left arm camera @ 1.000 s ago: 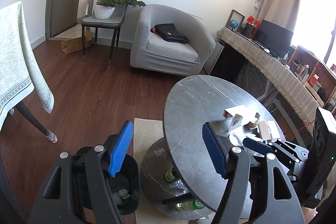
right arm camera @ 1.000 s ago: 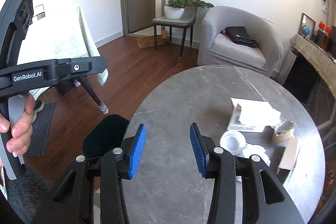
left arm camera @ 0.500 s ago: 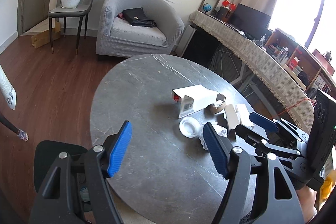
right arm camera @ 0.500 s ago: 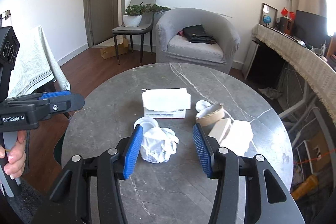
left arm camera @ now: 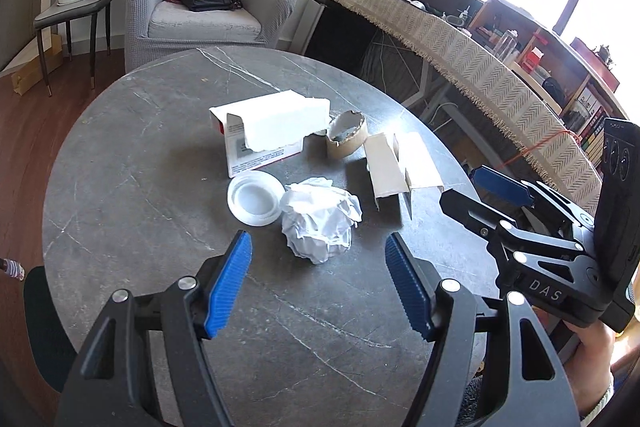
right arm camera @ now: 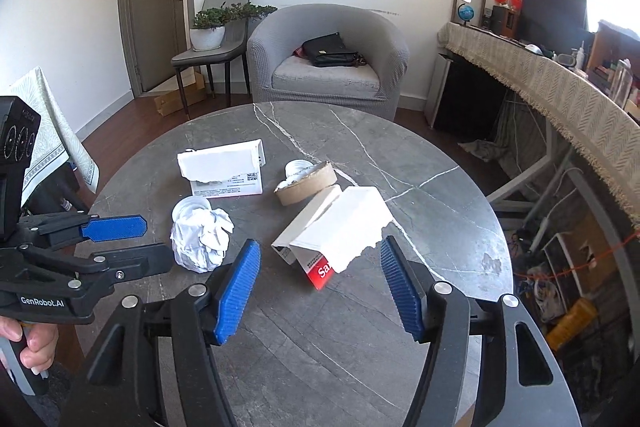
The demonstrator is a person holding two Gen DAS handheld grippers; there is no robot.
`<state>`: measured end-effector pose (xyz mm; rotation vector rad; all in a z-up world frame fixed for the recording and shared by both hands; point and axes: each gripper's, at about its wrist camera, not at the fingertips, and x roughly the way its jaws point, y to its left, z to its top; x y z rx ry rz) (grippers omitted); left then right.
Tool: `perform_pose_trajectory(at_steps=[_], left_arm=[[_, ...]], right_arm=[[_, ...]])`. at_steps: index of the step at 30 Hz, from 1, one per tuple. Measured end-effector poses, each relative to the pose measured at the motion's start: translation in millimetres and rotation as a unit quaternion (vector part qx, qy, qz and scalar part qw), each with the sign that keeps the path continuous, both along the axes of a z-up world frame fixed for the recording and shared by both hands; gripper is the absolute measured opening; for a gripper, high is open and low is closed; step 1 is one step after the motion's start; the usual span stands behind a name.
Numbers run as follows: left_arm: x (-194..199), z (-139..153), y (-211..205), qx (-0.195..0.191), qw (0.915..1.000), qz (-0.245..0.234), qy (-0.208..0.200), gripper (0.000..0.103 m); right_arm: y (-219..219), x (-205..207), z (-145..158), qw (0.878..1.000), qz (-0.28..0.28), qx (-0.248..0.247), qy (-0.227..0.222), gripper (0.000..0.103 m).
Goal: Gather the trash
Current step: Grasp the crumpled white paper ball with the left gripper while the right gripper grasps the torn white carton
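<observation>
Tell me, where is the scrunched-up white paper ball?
The crumpled paper ball sits on the round grey table, just ahead of the left gripper. It is beside the white plastic lid.

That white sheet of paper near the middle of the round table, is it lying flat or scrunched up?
Scrunched up. The white paper sits on the table as a creased, rounded wad beside a white plastic lid, not spread flat.
</observation>
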<state>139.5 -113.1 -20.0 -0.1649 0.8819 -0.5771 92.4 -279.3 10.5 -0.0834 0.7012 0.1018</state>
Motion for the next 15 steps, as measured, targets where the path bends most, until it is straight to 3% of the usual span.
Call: perform_pose_trajectory(at_steps=[8,15], left_arm=[[15.9,-15.4,-20.2,0.007,0.9998,0.012,0.017,0.069],[25.9,-19.3,-21.3,0.014,0.9990,0.040,0.014,0.053]], right_arm=[[-14.1,-3.8,-10.1,1.000,-0.005,-0.029,0.010,0.071],[-13.2,-4.7,-15.0,0.999,0.003,-0.050,0.008,0.077]])
